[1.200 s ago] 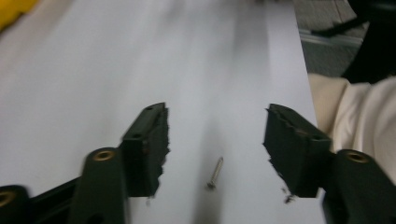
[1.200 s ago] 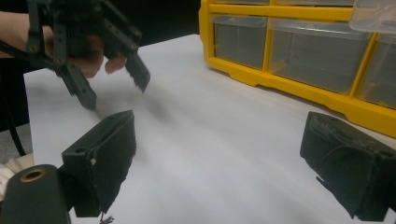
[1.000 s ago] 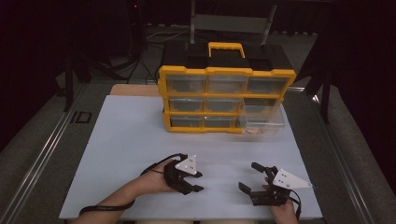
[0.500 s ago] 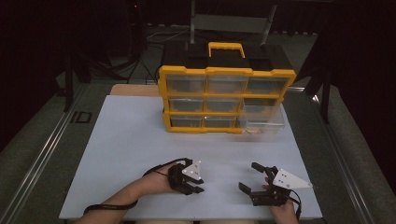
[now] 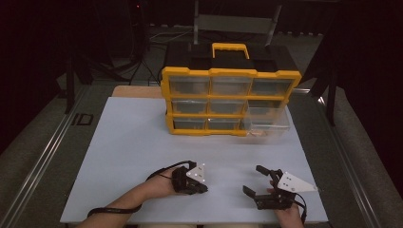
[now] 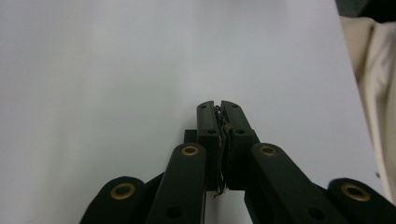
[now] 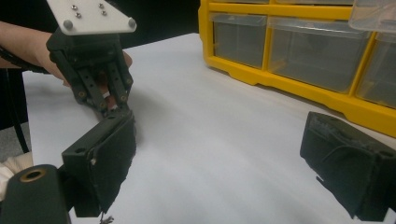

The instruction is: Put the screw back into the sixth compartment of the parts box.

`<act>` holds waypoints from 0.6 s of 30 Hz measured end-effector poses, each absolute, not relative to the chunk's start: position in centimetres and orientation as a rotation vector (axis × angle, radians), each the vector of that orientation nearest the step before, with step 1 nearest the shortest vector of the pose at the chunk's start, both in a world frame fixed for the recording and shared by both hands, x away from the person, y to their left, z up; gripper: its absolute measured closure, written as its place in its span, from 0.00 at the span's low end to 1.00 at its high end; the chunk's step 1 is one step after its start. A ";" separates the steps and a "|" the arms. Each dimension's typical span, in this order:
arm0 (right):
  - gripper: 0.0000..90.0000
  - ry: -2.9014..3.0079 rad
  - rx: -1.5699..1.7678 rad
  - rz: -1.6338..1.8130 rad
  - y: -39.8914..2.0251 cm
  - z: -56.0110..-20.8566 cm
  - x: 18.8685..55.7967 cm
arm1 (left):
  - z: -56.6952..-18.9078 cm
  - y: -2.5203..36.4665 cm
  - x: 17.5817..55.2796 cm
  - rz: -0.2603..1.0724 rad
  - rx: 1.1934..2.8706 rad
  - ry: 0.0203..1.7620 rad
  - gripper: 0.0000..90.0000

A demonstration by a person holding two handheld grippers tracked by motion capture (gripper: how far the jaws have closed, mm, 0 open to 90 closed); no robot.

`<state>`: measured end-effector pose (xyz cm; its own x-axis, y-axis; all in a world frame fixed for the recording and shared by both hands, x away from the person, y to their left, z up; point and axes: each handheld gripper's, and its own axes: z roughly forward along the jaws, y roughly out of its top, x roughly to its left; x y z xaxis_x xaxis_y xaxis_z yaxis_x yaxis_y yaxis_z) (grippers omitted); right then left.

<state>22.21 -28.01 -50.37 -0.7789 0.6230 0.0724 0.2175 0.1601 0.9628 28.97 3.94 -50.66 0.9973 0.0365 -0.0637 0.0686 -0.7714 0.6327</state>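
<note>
The left gripper (image 5: 202, 188) lies low over the white table (image 5: 128, 156), near its front edge; its two black jaws have just been closing and now they meet pad against pad, with nothing between them, as the left gripper view shows (image 6: 218, 122). The right gripper (image 5: 255, 182) rests just beside it on the same front strip of the table, well apart from it; its jaws stand wide apart and hold nothing, and in the right gripper view (image 7: 219, 158) only bare table lies between the two pads. Behind both, at the far side of the table, stands the yellow drawer box (image 5: 230, 102) with a yellow handle (image 5: 230, 49) on top; its clear drawers are in three rows, and one clear drawer (image 5: 266, 118) at the lower right is pulled out toward the person.
</note>
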 end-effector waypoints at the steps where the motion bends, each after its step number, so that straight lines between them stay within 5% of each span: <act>1: 0.12 2.101 0.804 1.654 -28.0 -50.4 22.2 | -50.5 4.0 29.1 -0.069 2.437 0.084 0.98; 18: 0.12 2.097 0.804 1.657 -28.0 -50.3 22.2 | -43.6 4.2 31.8 0.072 2.304 0.200 0.98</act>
<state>22.21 -28.05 -50.34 -0.7785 0.6233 0.0736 0.2157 0.1555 0.9640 31.84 4.17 -43.64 0.9858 0.1675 -0.0117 0.1216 -0.6643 0.7375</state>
